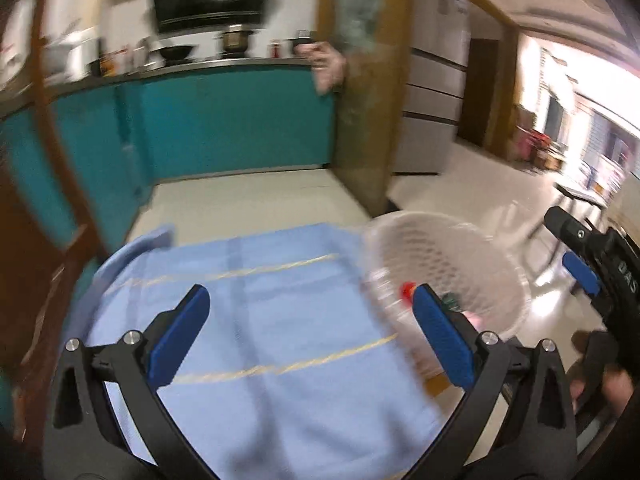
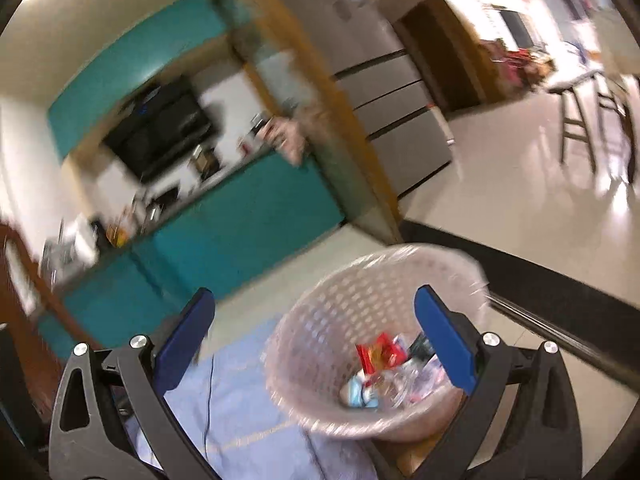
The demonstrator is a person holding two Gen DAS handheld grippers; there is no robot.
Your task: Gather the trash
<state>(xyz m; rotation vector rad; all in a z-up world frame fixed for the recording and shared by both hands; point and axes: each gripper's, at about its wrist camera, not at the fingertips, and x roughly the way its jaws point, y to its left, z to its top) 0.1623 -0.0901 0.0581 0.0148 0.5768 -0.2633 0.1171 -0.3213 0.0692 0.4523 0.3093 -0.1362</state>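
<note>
A pale perforated waste basket [image 2: 320,328] lined with clear plastic stands at the right edge of a table covered with a light blue cloth [image 1: 272,320]. It holds several wrappers, among them a red packet [image 2: 378,354] and a blue-white one [image 2: 358,394]. The basket also shows in the left wrist view [image 1: 452,256]. My left gripper [image 1: 310,340] is open and empty above the cloth. My right gripper [image 2: 314,344] is open and empty over the basket; it appears at the right edge of the left wrist view [image 1: 580,268]. Both views are blurred.
Teal kitchen cabinets [image 1: 224,120] with a cluttered counter lie beyond the table. A wooden post [image 1: 368,92] and a grey fridge [image 2: 384,92] stand to the right. A dark rail [image 2: 552,336] runs past the basket. A table with chairs [image 2: 580,104] stands far right.
</note>
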